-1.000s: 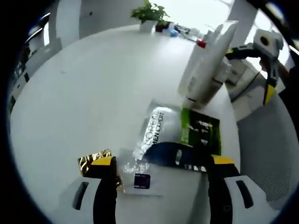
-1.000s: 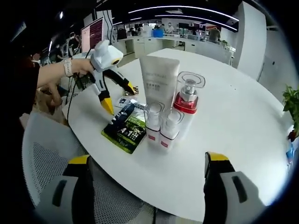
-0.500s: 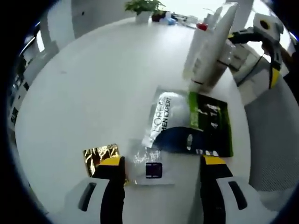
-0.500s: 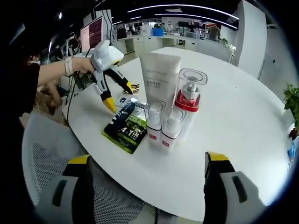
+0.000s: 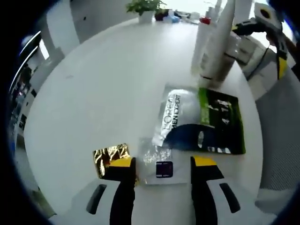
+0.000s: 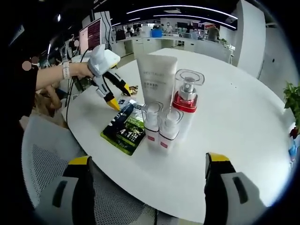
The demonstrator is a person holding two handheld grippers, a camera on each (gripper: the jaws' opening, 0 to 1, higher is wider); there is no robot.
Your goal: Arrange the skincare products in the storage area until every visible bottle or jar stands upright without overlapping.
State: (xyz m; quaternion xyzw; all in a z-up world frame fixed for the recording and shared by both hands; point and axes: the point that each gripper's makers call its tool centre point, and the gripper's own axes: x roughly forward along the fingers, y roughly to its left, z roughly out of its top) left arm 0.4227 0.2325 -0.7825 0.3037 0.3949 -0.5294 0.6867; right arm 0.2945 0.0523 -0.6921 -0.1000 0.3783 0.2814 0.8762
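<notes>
Hovering low over the round white table (image 5: 93, 75), the left gripper (image 5: 158, 163) has its 2 yellow-tipped jaws set a moderate way apart on either side of a small clear sachet with a dark square label (image 5: 158, 165); the jaws do not look pressed against it. A gold foil sachet (image 5: 110, 156) lies just beside the left jaw, and a larger silver, blue and green L'Oreal Men Expert packet (image 5: 201, 126) lies flat just beyond the clear sachet. In the right gripper view the skincare products stand upright in a tight cluster near the table's near edge: a tall white tube (image 6: 156, 84), a clear pump bottle with a red collar (image 6: 185, 105) beside it, and 2 small clear bottles with red labels (image 6: 159, 130) in front, touching or nearly so. The flat packet (image 6: 124, 132) lies to their left, and past it a person's hand (image 6: 77, 70) holds the left gripper (image 6: 119, 96) down at the sachets. The right gripper (image 6: 147, 164) is held wide open off the table's edge, near a mesh chair (image 6: 47, 159), with nothing between its jaws. A potted plant (image 5: 143, 8) sits at the far rim of the table.
</notes>
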